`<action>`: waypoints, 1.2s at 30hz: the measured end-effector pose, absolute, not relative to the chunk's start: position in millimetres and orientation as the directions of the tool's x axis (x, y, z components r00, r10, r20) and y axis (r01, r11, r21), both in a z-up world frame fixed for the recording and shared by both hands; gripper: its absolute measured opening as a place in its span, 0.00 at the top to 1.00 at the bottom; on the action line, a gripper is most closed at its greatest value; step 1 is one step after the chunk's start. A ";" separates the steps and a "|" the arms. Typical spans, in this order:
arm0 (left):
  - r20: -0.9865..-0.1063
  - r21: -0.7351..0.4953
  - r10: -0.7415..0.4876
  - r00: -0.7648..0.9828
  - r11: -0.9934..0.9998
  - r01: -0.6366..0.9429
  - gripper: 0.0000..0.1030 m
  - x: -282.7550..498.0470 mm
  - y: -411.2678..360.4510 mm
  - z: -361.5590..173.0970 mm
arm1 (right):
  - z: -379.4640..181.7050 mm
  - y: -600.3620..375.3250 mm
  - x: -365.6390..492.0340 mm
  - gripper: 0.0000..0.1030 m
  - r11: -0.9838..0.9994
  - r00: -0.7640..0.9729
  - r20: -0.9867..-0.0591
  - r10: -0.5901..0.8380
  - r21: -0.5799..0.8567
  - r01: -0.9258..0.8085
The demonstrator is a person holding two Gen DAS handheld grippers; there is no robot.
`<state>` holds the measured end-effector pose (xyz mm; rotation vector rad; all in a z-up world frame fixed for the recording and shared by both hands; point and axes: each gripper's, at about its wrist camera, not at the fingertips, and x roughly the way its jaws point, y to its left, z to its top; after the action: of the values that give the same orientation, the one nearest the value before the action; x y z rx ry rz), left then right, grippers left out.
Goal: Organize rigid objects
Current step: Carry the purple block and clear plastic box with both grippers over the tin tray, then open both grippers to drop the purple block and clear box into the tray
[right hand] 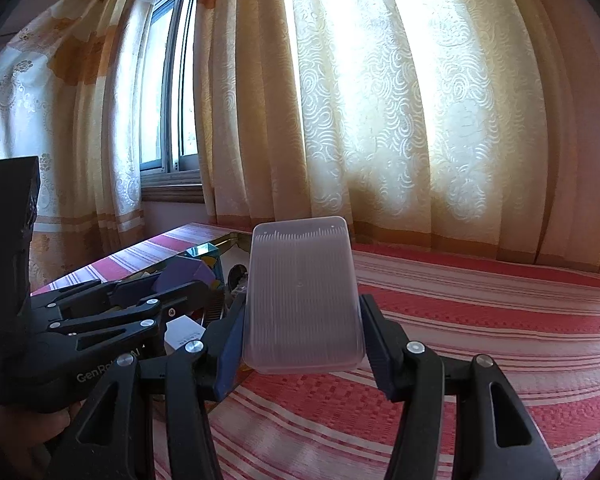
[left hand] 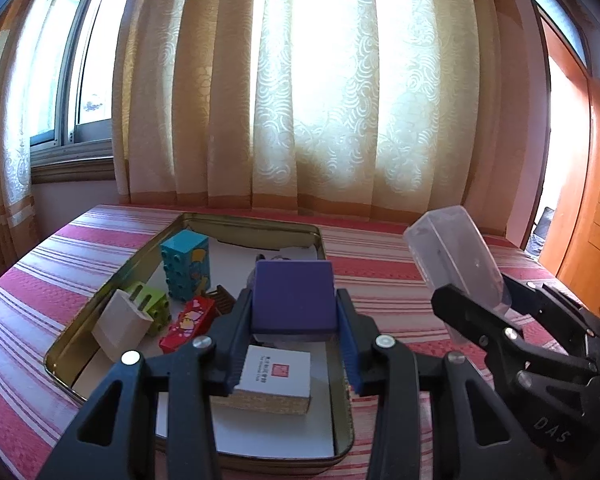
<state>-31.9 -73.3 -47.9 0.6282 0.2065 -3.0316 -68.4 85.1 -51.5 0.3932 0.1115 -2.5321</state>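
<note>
In the left wrist view, a window (left hand: 80,80) fills the upper left, with curtains (left hand: 320,80) across the top. At lower left a metal tin (left hand: 56,354) sits on a red striped cloth (left hand: 380,272). Inside it, from the left: a white plug (left hand: 118,322), a green brick (left hand: 156,306), a teal brick (left hand: 186,262) standing upright, a red brick (left hand: 186,322) and, lower centre, a small white box (left hand: 276,376). At centre the left gripper (left hand: 294,308) is clamped on a purple block (left hand: 294,296), held above the tin with both fingers pressed against its sides. At right the right gripper (left hand: 488,304) grips a clear case (left hand: 452,252), tilted, over the cloth just right of the tin.

In the right wrist view, the left gripper (right hand: 168,288) with the purple block (right hand: 184,272) is at left, over the tin. At centre the right gripper (right hand: 302,328) is closed on the clear case (right hand: 302,296), fingers touching both its sides, above the cloth (right hand: 480,320).
</note>
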 end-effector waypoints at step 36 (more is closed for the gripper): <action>-0.548 -0.074 -0.129 -0.826 -0.977 0.201 0.62 -62.4 -156.7 -45.3 | -44.4 -13.0 -131.0 0.45 -0.733 -0.619 -0.487 -0.616 0.065 0.677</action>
<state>-62.4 -156.7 -45.3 0.8393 0.1911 -2.8407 -131.0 -13.0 -44.4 0.6349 0.1615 -2.3141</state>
